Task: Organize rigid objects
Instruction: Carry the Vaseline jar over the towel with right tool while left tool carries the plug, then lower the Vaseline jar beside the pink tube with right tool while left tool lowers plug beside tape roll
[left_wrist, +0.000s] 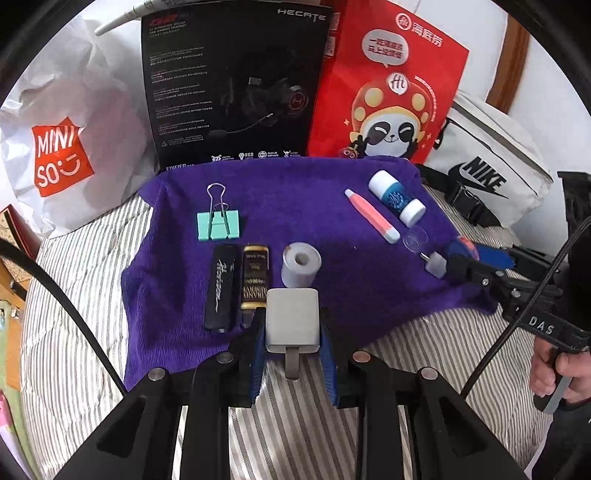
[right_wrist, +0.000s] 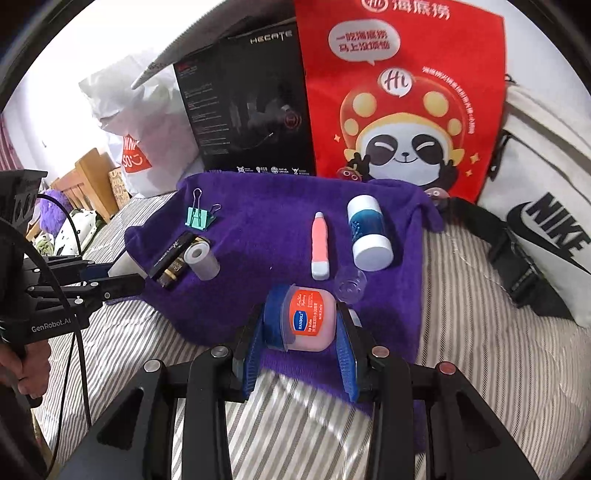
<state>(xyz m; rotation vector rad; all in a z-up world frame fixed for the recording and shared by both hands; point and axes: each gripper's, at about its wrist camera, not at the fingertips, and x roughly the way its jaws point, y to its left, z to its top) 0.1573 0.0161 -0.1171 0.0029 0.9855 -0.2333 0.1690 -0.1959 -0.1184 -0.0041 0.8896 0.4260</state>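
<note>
Squarely gripped: grey plug adapter (left_wrist: 292, 320)

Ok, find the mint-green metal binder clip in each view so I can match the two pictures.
Left wrist view: the mint-green metal binder clip lies left of centre on the purple cloth, just beyond the black tube.
Right wrist view: the clip sits upper left, near the cloth's far left corner.
Shared landmark: the red panda paper bag standing behind the cloth in both.

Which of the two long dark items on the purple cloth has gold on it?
The gold-trimmed tube, beside the roll; the black case left of it shows only white script.
</note>
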